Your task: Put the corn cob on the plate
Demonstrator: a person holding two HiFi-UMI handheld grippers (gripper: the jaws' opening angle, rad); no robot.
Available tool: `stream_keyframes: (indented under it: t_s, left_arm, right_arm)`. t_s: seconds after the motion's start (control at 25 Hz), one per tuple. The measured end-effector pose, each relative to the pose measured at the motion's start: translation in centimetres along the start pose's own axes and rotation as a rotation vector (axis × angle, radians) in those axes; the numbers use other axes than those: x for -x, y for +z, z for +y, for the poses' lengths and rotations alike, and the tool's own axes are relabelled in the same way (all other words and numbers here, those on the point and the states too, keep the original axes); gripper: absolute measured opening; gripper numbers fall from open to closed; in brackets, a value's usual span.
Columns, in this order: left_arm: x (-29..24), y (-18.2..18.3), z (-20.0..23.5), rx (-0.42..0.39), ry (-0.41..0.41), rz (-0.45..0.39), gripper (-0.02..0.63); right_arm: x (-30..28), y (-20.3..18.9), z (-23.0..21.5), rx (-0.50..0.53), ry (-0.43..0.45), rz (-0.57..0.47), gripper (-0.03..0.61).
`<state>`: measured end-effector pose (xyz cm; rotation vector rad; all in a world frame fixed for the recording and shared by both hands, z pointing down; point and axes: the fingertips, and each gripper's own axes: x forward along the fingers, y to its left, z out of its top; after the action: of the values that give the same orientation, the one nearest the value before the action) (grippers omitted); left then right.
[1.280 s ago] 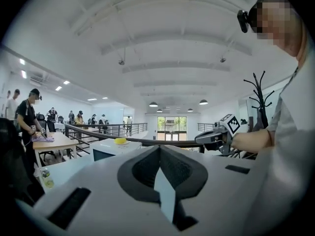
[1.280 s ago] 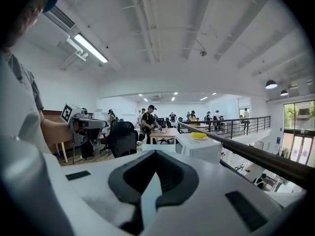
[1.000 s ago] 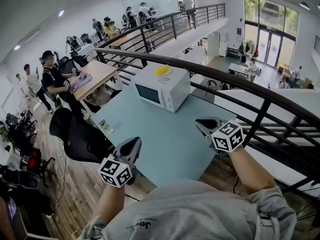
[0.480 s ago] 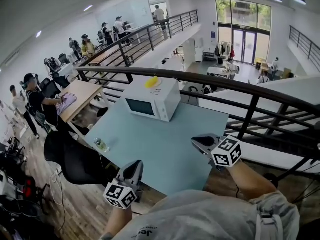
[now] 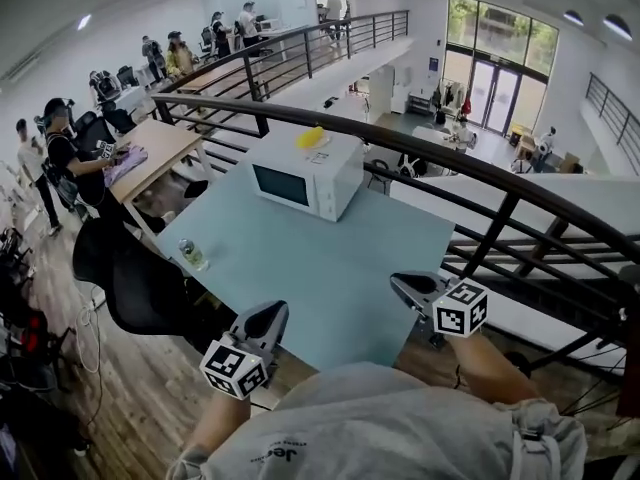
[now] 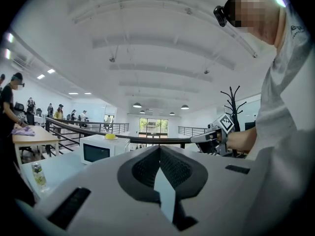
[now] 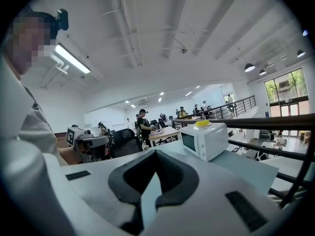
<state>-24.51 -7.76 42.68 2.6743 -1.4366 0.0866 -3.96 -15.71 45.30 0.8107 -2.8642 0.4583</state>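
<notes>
Both closed and empty, my left hand-held gripper and right hand-held gripper face the small yellow corn cob atop the white boxy microwave, at the far edge of the tabletop

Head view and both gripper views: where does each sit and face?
Head view: on the head, steeply down at table and microwave; shows left gripper, right gripper, shirt.
Left gripper view: on left gripper, along its shut jaws across the table; shows right gripper, shirt.
Right gripper view: on right gripper, along its shut jaws; shows left gripper, shirt.
Shared: all see the microwave with a yellow item, likely the corn cob, on top.
</notes>
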Motion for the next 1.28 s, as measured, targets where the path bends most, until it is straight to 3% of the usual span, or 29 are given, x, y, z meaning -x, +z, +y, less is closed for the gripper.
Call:
stream_keyframes:
  t_s: [1.28]
  left_arm:
    - [0.3,-0.3,1.7,0.020,0.082,-0.016,0.018]
  right_arm:
    - [-2.6,0.8,-0.5,0.095,0.070,0.046,0.015]
